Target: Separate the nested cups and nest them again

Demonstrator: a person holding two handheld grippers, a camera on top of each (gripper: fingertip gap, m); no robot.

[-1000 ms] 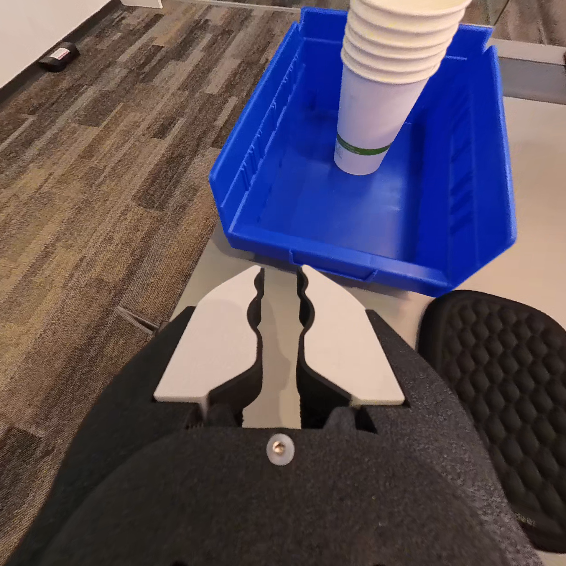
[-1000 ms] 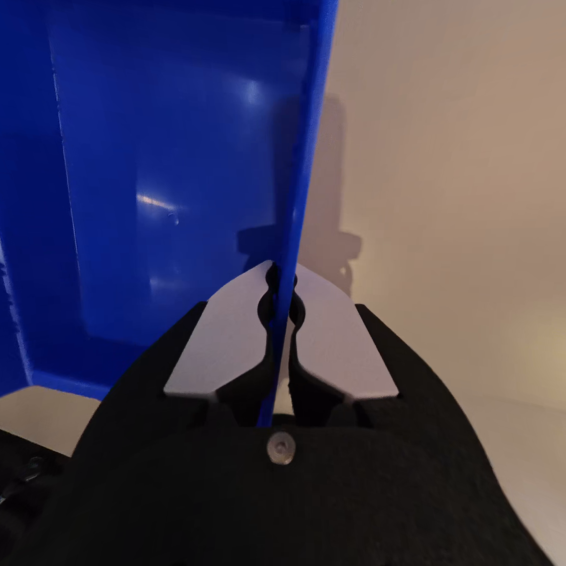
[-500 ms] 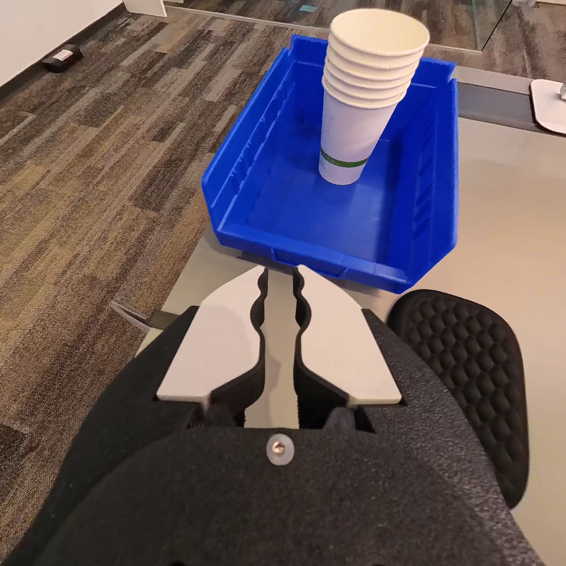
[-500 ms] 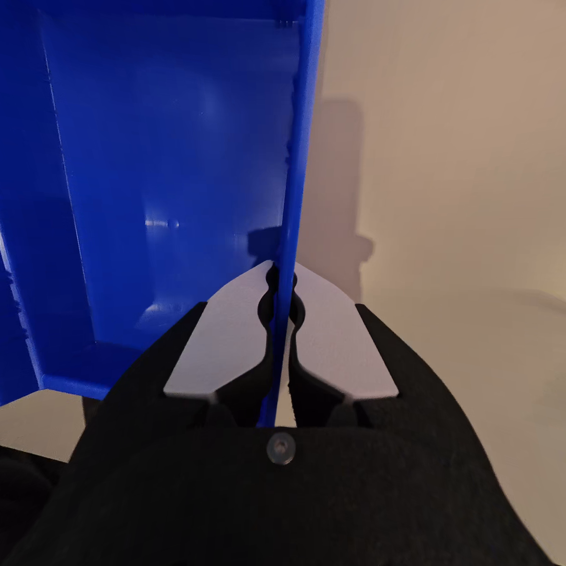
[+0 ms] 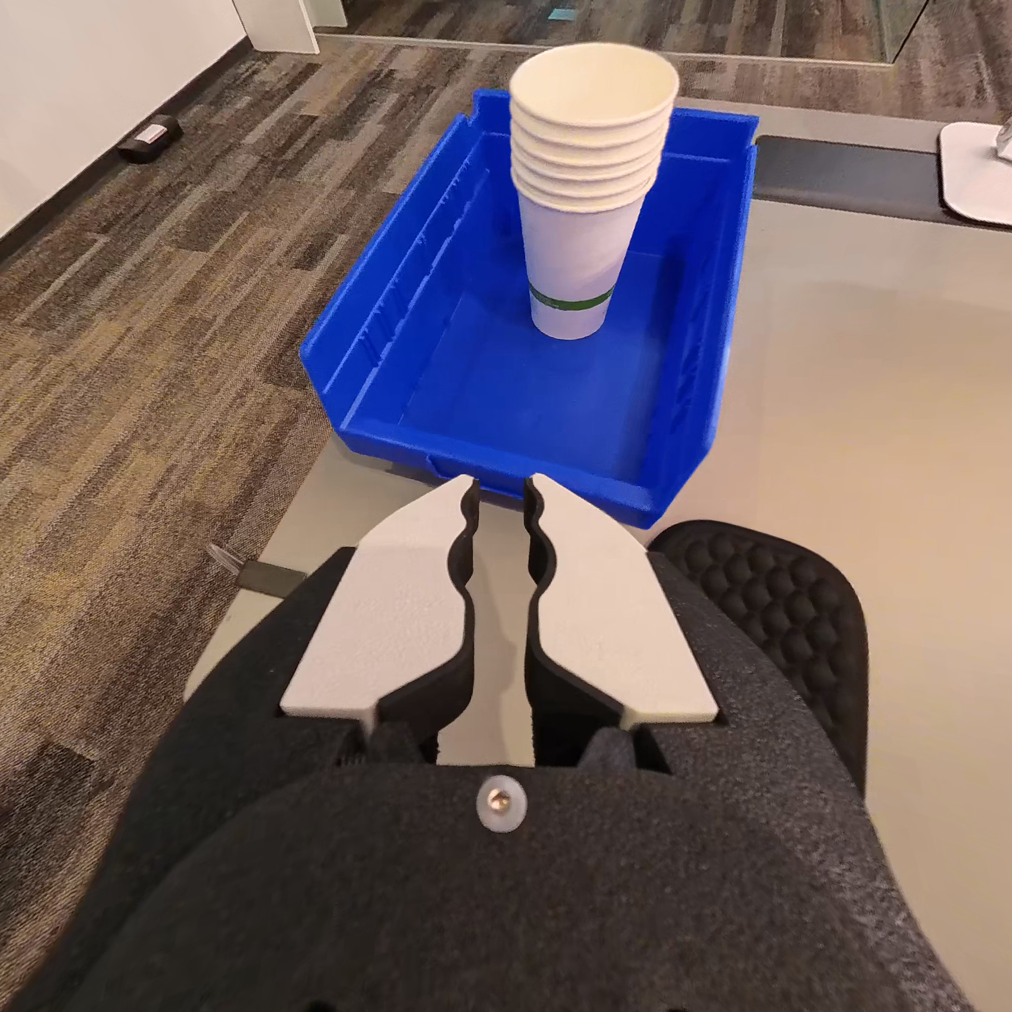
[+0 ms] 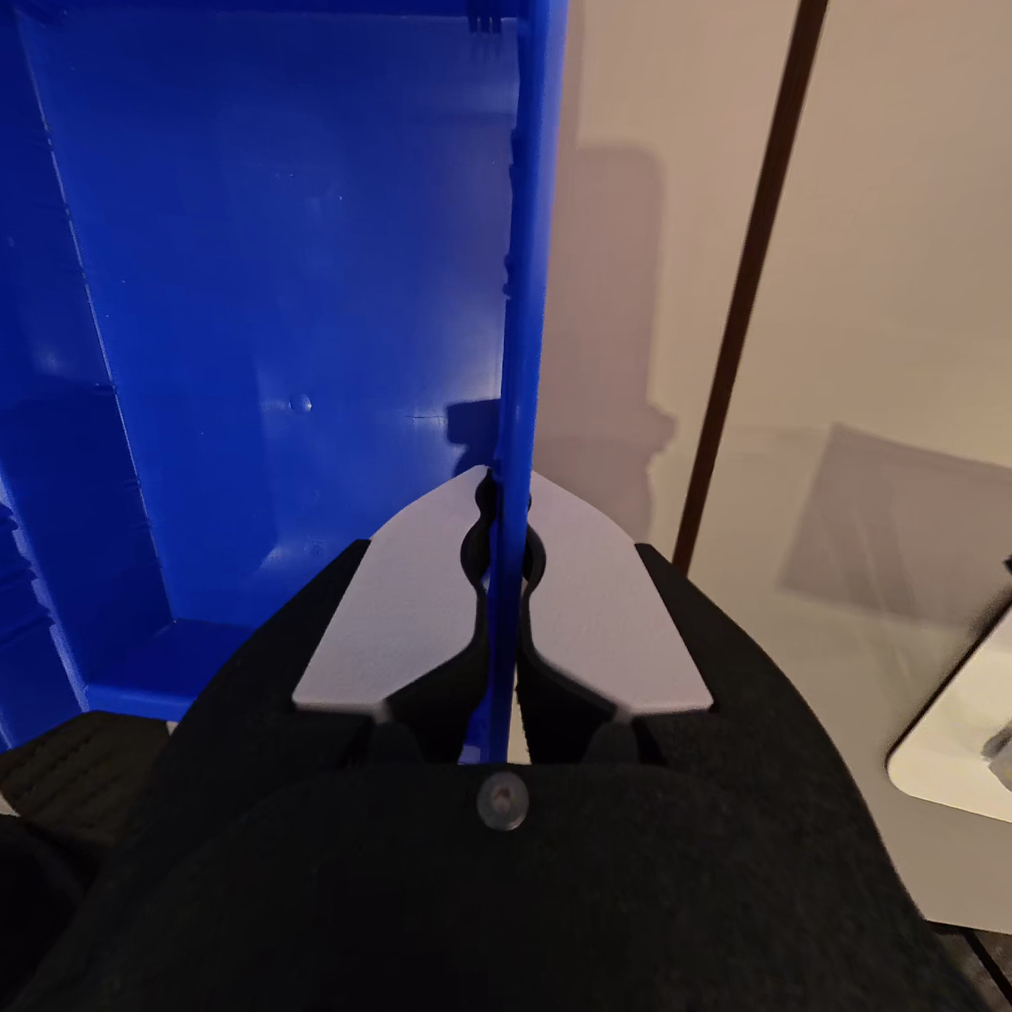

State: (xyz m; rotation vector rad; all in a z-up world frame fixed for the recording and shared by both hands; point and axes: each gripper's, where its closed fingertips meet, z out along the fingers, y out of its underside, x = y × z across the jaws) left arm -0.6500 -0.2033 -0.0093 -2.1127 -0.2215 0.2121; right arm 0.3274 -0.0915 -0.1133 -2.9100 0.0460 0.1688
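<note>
Only left view: nested cups (image 5: 588, 180) | left gripper (image 5: 501, 484) slightly parted, empty | right gripper (image 6: 506, 476) pinching blue bin (image 6: 520, 274) wall

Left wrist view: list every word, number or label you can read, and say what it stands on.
Cups: print on the green band, too blurred to read.
Black box on the floor: label too small to read.
Bin: no writing seen.

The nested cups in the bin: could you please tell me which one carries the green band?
The bottom cup, the outermost of the stack standing in the blue bin. Its whole wall shows, with the green band near its base; the others show only their rims.
</note>
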